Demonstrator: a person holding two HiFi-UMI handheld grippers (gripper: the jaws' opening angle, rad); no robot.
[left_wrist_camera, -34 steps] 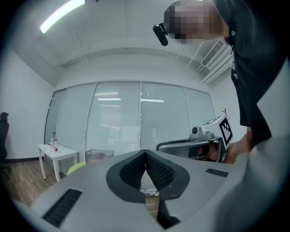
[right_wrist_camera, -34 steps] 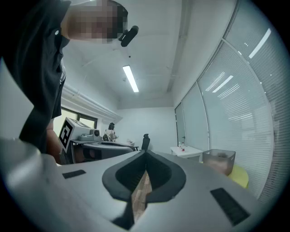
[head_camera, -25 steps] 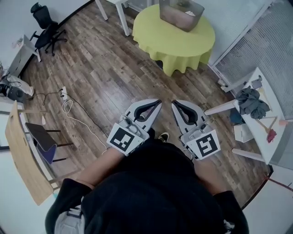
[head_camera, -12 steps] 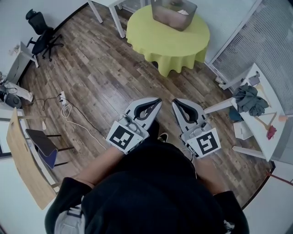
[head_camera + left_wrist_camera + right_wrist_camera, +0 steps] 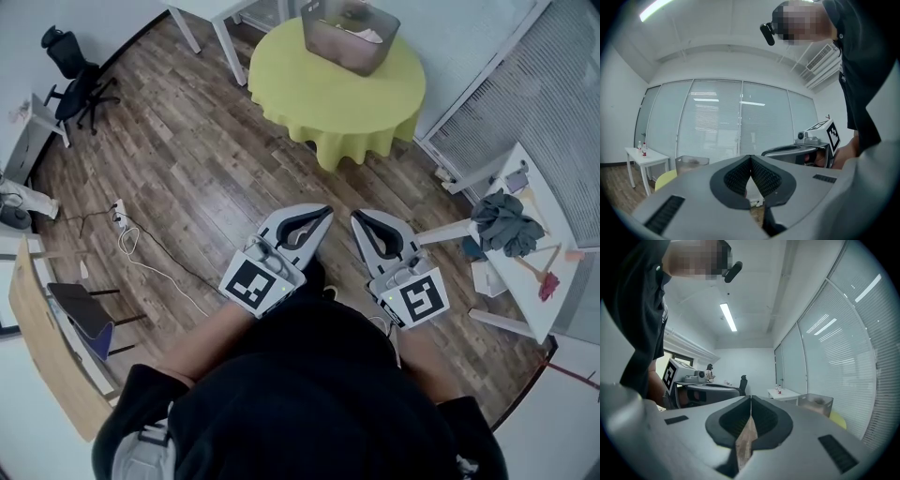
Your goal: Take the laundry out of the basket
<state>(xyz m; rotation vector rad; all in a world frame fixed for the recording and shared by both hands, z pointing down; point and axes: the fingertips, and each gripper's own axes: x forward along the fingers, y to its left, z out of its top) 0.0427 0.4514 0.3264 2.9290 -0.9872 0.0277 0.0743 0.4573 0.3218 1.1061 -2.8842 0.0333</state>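
— Wood floor separates us from the basket (image 5: 349,37), laundry (image 5: 364,34) inside, on the green table (image 5: 328,94) well ahead.
— Jaws closed and empty on the left gripper (image 5: 324,213) and right gripper (image 5: 357,217); arriving like that might just shove it.

Bright, even lighting from white ceiling strip lamps (image 5: 727,317) and the blind-covered glass wall (image 5: 717,124). Faint sheen on brown wood-plank floor (image 5: 202,164). Strong fisheye bending, dark corners. Grey left hand-held gripper (image 5: 750,159) appears slightly soft.

Left gripper (image 5: 323,212), right gripper (image 5: 358,216): both closed, level.
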